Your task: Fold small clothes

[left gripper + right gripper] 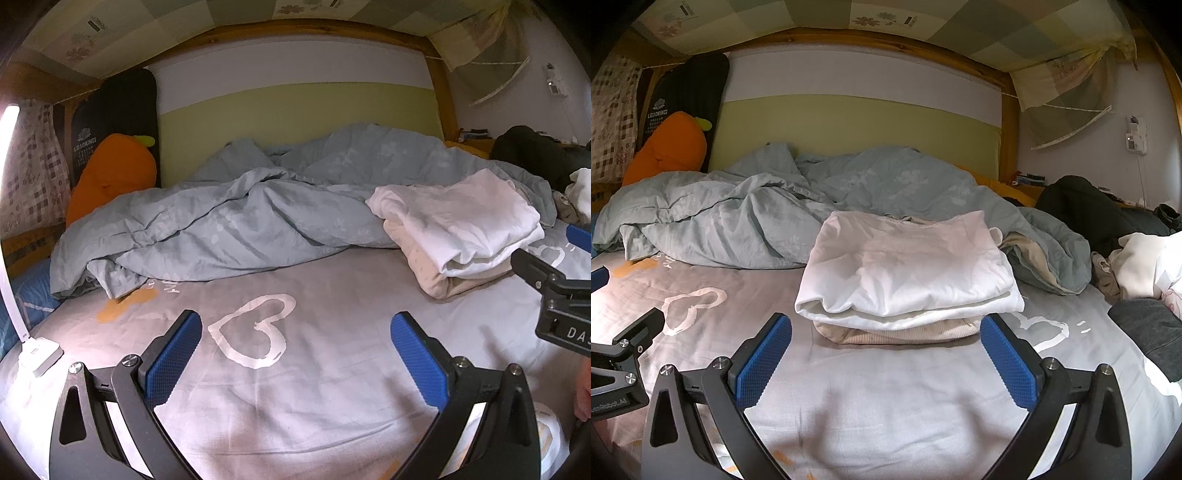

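Observation:
A folded white garment point(905, 273) lies on top of a folded beige one point(905, 334), stacked on the grey bedsheet point(849, 387). The same stack point(458, 229) sits at the right in the left wrist view. My right gripper point(886, 365) stands open just in front of the stack, nothing between its blue pads. My left gripper point(295, 362) is open too, over the bare sheet near a white heart print point(255, 332), well to the left of the stack. Unfolded white and pale clothes point(1145, 266) lie in a heap at the right edge.
A crumpled light-blue duvet point(258, 210) runs across the back of the bed. An orange carrot plush point(110, 177) leans in the far left corner. A white lamp point(22, 295) stands at the left edge. Dark clothing point(1093, 210) and a grey item point(1148, 332) lie to the right.

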